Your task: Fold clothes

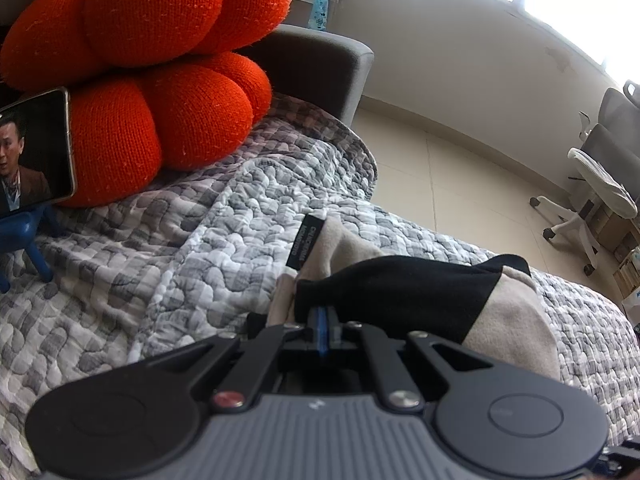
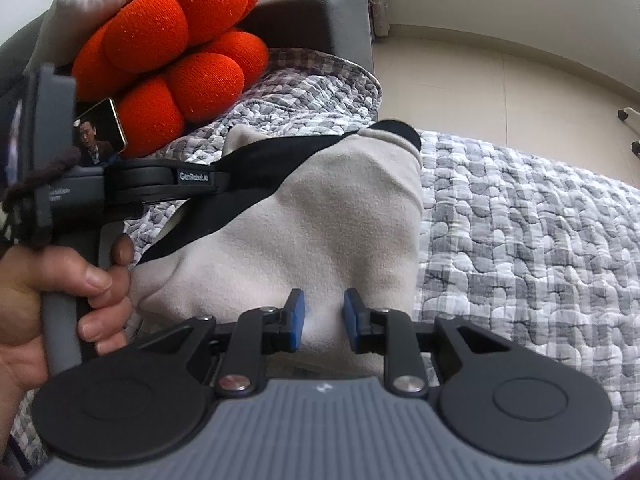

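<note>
A beige garment with black trim [image 2: 332, 216] lies bunched on the grey quilted cover [image 2: 520, 240]. My left gripper [image 1: 322, 320] is shut on the garment's black edge [image 1: 400, 292]; it also shows in the right wrist view [image 2: 216, 180], coming in from the left and pinching the black band. A black label [image 1: 302, 246] sticks up from the beige cloth. My right gripper [image 2: 324, 320] is open, its blue pads [image 2: 298, 320] just above the near part of the beige cloth, not closed on it.
A large orange knitted cushion [image 1: 152, 60] leans on the grey sofa arm [image 1: 320, 68]. A phone [image 1: 36, 152] on a blue stand [image 1: 28, 236] plays video at the left. An office chair [image 1: 592, 184] stands on the floor to the right.
</note>
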Tool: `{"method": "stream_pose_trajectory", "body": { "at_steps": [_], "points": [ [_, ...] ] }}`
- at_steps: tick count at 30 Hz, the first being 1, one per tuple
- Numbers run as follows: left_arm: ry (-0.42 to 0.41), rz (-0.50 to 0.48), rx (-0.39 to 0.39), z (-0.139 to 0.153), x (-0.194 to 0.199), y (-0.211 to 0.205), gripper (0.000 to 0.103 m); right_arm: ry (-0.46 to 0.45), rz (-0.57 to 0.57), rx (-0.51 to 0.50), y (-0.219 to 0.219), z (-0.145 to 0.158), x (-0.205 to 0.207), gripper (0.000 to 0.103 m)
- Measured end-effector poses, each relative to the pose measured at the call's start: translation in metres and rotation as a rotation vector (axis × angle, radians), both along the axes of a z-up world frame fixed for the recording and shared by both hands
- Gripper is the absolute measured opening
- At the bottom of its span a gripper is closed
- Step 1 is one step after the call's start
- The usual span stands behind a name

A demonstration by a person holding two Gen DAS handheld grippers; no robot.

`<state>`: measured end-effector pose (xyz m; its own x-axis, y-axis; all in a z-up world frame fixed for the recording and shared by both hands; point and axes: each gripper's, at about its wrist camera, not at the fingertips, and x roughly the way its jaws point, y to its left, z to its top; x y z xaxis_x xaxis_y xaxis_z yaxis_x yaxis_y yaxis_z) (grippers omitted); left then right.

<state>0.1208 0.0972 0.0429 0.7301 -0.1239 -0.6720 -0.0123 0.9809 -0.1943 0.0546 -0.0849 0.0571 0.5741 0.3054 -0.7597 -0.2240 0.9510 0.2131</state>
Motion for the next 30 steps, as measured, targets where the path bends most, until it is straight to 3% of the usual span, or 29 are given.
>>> {"method": "stream_pose_trajectory", "body": {
  "at_steps": [7, 10, 13, 19, 23, 30],
  "points": [
    [0.032, -0.001, -0.052, 0.018, -0.005, 0.009, 0.004, 0.010, -0.005, 0.041, -0.007, 0.001, 0.000, 0.026],
    [0.026, 0.017, -0.059, 0.031, -0.022, 0.018, 0.010, 0.015, -0.009, 0.061, -0.009, 0.000, 0.000, 0.025],
    [0.020, 0.017, -0.041, 0.036, -0.041, 0.027, 0.010, 0.014, -0.008, 0.062, -0.008, -0.001, 0.000, 0.025],
    [0.058, 0.009, -0.098, 0.040, -0.066, 0.027, 0.010, 0.018, -0.022, 0.082, -0.010, -0.002, 0.002, 0.025],
    [0.106, 0.004, -0.014, 0.033, -0.080, 0.012, 0.015, 0.003, -0.027, 0.076, -0.012, 0.002, -0.002, 0.026],
    [0.090, 0.037, 0.108, 0.016, -0.079, 0.002, 0.016, -0.017, -0.031, 0.092, -0.015, 0.010, -0.008, 0.029]
  ]
}}
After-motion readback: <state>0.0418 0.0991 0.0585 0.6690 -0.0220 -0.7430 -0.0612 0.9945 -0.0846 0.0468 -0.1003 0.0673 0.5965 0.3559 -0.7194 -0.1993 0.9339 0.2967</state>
